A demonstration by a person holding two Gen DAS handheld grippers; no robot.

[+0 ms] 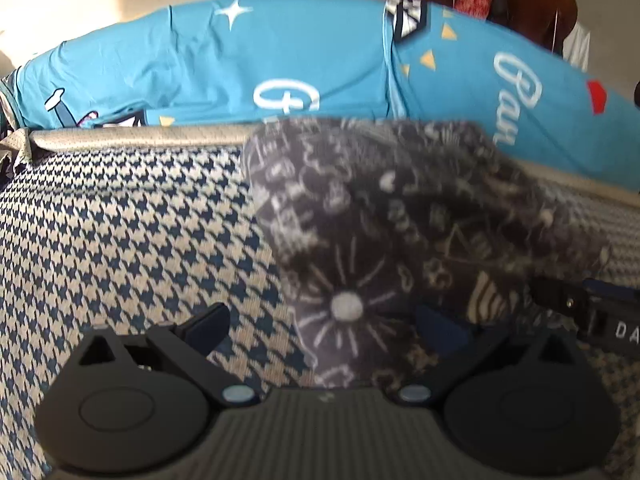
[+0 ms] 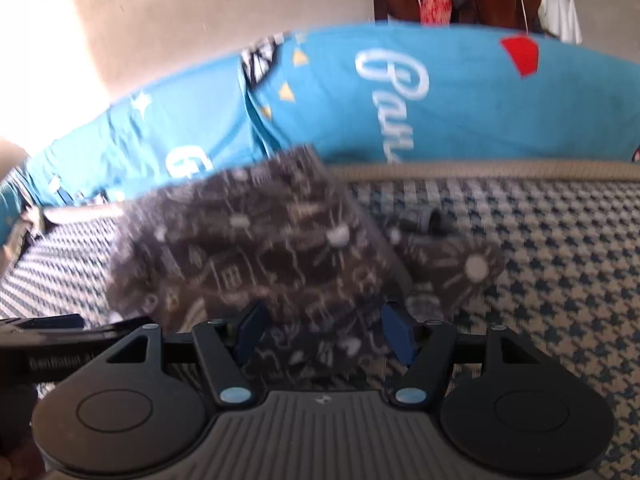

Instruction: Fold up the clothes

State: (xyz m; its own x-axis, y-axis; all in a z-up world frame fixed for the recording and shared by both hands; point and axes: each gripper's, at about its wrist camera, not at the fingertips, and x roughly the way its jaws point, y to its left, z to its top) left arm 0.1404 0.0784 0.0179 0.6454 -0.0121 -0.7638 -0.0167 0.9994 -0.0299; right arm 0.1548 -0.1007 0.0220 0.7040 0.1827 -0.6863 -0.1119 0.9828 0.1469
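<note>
The dark doodle-printed garment (image 2: 256,264) lies bunched on the houndstooth bed cover (image 2: 560,280), just short of the cover's beige piped edge; the blue printed pillows (image 2: 460,100) sit just beyond that edge. The cloth is blurred in both views, so the fold lines cannot be read.

The left gripper (image 1: 324,324) has its fingers spread wide, with a portion of the garment lying between and over them; no pinch is visible. The right gripper (image 2: 324,336) is likewise spread, its blue pads (image 2: 252,332) straddling the near hem of the garment without closing on it.

Judgement: placing the garment on the flat cover gives a firm surface for folding. Spread fingers on either side of the cloth fit both a grasp about to be taken and a release just made.
</note>
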